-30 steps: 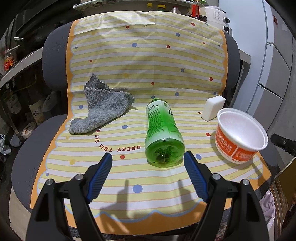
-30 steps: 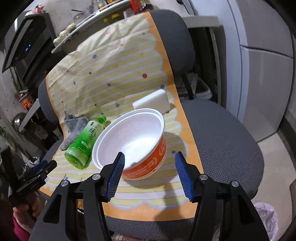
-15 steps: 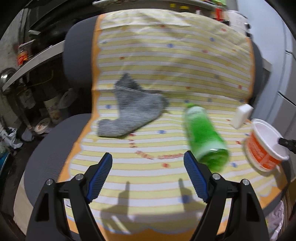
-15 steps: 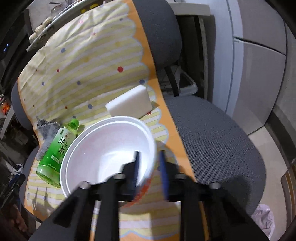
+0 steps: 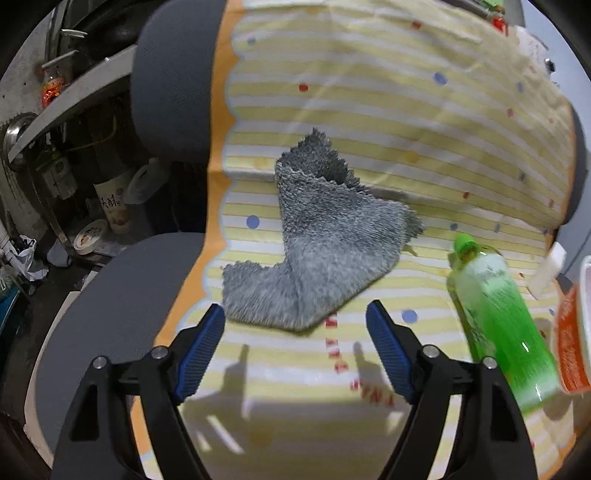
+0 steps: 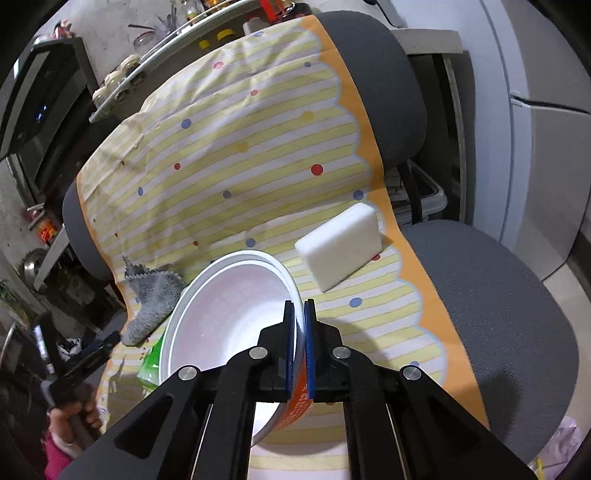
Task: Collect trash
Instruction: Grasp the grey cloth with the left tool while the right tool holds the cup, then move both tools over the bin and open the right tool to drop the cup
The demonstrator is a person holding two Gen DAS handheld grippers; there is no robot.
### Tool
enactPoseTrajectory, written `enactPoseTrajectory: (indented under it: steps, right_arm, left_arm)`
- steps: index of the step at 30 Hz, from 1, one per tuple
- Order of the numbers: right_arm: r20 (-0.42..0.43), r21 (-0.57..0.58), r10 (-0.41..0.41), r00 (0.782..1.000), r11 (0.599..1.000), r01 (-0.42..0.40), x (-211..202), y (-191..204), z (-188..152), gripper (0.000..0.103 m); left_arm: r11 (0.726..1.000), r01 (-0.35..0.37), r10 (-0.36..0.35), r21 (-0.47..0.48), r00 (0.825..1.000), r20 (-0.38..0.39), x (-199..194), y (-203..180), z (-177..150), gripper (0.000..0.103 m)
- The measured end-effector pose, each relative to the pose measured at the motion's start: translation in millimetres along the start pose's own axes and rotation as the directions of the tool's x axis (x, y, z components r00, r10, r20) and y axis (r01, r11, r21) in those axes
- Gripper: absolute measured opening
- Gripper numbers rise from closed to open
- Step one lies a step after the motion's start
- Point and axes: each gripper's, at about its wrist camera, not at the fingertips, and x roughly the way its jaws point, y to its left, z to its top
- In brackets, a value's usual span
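Left gripper (image 5: pixel 295 339) spread wide, empty, low over seat cloth (image 5: pixel 369 110); grey rag (image 5: pixel 325 254) dead ahead between fingers. Green bottle (image 5: pixel 502 325) off right, lying flat, cap away, long axis roughly along approach. Right gripper (image 6: pixel 300 347) clamped on instant-noodle bowl (image 6: pixel 221 325) rim, bowl tilted; white sponge (image 6: pixel 340 247) just beyond.

place: cluttered home storage or kitchen corner | evidence: grey office chair (image 6: pixel 491 295) under striped cloth (image 5: pixel 369 110); shelf (image 6: pixel 177 33) of jars; floor bottles (image 5: pixel 110 199); grey cabinet (image 6: pixel 546 92)

The right gripper (image 6: pixel 299 321) has clamped onto the bowl (image 6: pixel 221 317) rim.
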Motion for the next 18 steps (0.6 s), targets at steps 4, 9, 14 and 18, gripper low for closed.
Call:
enactPoseTrajectory:
  steps: [4, 9, 14, 18]
  right_arm:
    - [0.005, 0.02, -0.006, 1.0, 1.0, 0.006, 1, -2, 1, 0.006]
    - [0.007, 0.028, -0.02, 1.0, 0.999, 0.019, -3, -7, -1, 0.006]
    - [0.0, 0.035, -0.024, 1.0, 0.999, 0.024, -9, -12, -7, 0.006]
    - [0.004, 0.051, -0.017, 1.0, 0.999, 0.017, -21, -19, -12, 0.006]
  left_arm:
    - [1.0, -0.019, 0.018, -0.013, 0.998, -0.058, 34, -5, 10, 0.083]
    - [0.998, -0.001, -0.01, -0.064, 0.985, -0.17, 66, -4, 19, 0.078]
    - [0.997, 0.058, -0.065, -0.042, 0.983, -0.169, 59, -9, 16, 0.019]
    - [0.995, 0.093, -0.095, -0.035, 0.993, -0.074, 20, -11, 10, 0.015]
